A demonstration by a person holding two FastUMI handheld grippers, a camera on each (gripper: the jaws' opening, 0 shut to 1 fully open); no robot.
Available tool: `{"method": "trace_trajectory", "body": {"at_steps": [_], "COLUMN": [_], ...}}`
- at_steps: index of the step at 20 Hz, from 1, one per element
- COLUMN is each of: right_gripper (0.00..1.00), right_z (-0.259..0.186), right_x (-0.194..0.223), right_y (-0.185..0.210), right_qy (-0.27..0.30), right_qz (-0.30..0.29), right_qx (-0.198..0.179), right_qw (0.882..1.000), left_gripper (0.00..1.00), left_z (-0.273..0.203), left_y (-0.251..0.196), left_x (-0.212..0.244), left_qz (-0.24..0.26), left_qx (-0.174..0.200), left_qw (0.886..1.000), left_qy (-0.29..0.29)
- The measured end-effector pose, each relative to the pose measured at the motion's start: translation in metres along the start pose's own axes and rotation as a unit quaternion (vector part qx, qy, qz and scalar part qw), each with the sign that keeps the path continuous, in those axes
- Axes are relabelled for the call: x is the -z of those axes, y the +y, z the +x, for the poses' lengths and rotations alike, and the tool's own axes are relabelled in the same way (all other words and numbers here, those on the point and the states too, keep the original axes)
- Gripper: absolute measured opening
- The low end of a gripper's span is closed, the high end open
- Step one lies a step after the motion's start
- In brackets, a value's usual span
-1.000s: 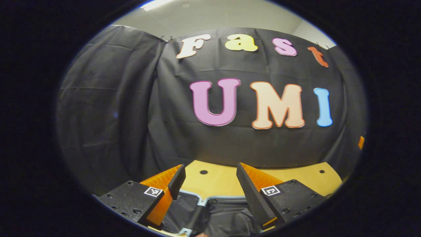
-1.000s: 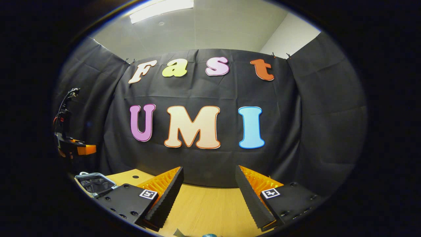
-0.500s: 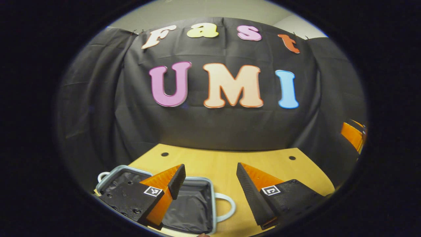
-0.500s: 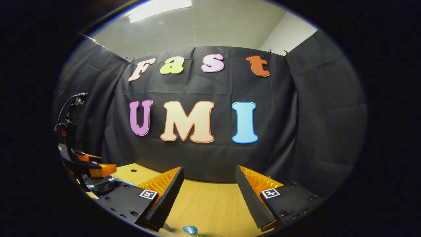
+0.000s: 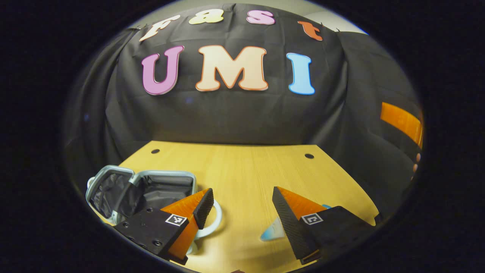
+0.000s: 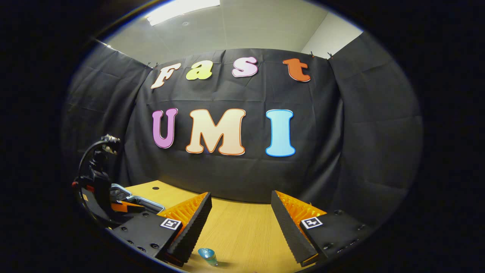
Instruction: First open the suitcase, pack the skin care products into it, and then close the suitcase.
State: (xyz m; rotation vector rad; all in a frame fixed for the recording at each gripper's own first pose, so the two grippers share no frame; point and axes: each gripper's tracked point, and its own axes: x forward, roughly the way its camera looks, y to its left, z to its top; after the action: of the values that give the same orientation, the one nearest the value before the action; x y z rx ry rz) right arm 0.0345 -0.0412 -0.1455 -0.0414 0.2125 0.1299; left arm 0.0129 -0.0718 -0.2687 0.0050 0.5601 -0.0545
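A small silver suitcase (image 5: pixel 113 182) lies open on the wooden table (image 5: pixel 235 170) at the lower left of the left gripper view, its dark lining showing and a white handle (image 5: pixel 216 223) at its near side. My left gripper (image 5: pixel 240 201) is open above the table, just right of the case, with nothing between its fingers. A pale blue skin care item (image 5: pixel 273 233) peeks out beside its right finger. In the right gripper view, my right gripper (image 6: pixel 240 206) is open over the table, and a small blue-topped bottle (image 6: pixel 207 256) stands below it near its left finger.
In the right gripper view the left gripper's body and cable (image 6: pixel 96 178) stand at the left, in front of the suitcase rim (image 6: pixel 140 201). Cable holes (image 5: pixel 308 156) mark the table's far side. The right gripper's finger (image 5: pixel 401 121) shows at the right edge of the left gripper view.
My left gripper has swung right and tilted down, so the open suitcase slid to the lower left and the blue item came into view. The right gripper tilted down slightly, revealing the small bottle.
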Motion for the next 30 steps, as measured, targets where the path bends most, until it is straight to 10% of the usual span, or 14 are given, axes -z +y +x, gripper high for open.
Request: {"method": "trace_trajectory", "body": {"at_steps": [10,14,17,30], "right_gripper": [0.99,0.99,0.99,0.99], "right_z": [-0.002,-0.003,-0.002,0.0], "right_x": [0.048,0.07,0.082,0.211], "right_y": [0.009,0.026,0.041,0.077], "right_qy": [0.029,0.039,0.046,0.168], "right_qz": [-0.015,-0.02,-0.012,0.006], "right_qx": [-0.025,-0.044,-0.058,-0.093], "right_qw": [0.999,0.998,0.997,0.981], "left_gripper": [0.88,0.64,0.26,0.23], "left_z": [0.028,0.043,0.045,-0.014], "left_y": [-0.033,-0.039,-0.039,0.01], "left_x": [0.102,0.133,0.129,0.032], "left_qz": [-0.026,-0.024,-0.013,-0.013], "left_qx": [0.021,0.023,0.026,-0.013], "left_qw": [0.996,0.994,0.994,0.998], "left_qy": [0.079,0.1,0.103,0.065]}}
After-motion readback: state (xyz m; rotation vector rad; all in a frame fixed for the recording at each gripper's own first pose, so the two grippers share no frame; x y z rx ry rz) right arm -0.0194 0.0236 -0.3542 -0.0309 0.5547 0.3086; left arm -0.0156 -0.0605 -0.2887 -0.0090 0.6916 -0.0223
